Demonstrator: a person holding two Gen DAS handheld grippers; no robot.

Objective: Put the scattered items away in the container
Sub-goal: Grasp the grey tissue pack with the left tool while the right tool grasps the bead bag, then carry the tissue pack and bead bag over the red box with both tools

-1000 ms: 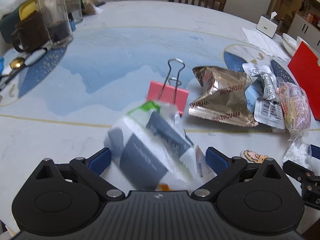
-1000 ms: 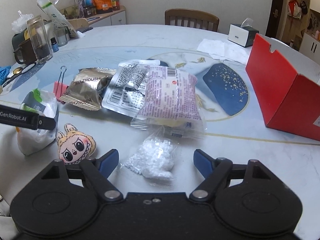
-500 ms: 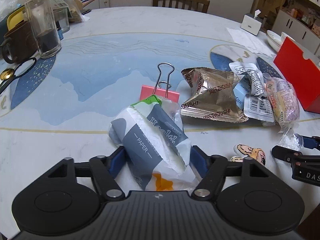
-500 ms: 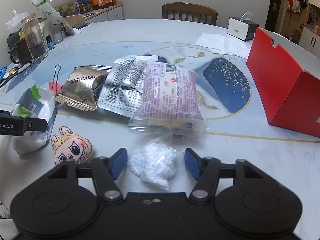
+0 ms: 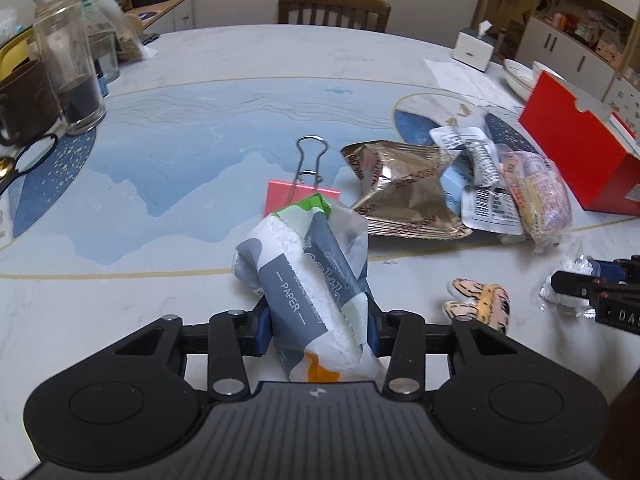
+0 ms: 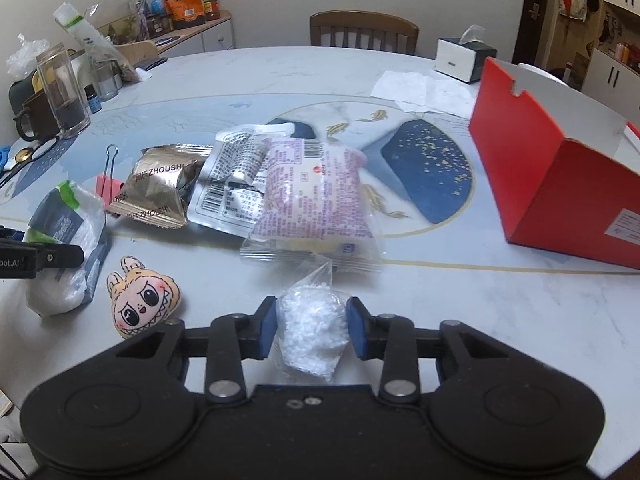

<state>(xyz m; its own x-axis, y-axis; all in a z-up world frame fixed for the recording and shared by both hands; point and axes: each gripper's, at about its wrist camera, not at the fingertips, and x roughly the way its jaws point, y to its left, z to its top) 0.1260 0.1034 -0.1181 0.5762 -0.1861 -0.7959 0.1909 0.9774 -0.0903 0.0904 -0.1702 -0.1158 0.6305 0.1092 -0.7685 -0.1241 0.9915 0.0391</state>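
Note:
A grey-and-white paper tissue pack point(image 5: 304, 264) lies on the table with my left gripper point(image 5: 318, 326) around its near end. The jaws are closing and the blue pads press its sides. My right gripper point(image 6: 312, 320) is shut on a small clear bag of white granules point(image 6: 310, 336) near the table's front edge. The open red box point(image 6: 560, 176) stands at the right. Between them lie a gold snack packet point(image 6: 156, 192), a silver packet point(image 6: 236, 184), a pink-printed packet point(image 6: 316, 196), a red binder clip point(image 5: 300, 196) and a plush face point(image 6: 142, 300).
A glass jar point(image 5: 72, 80), a brown mug point(image 5: 24, 104) and scissors point(image 5: 28, 156) crowd the far left edge. A tissue box point(image 6: 460, 58) and a paper sheet point(image 6: 416, 88) lie at the back right. A wooden chair point(image 6: 364, 30) stands behind the table.
Both pairs of jaws have closed inward from wide open. The left pads now squeeze the tissue pack, and the right pads have closed on the granule bag. Neither hand has shifted much.

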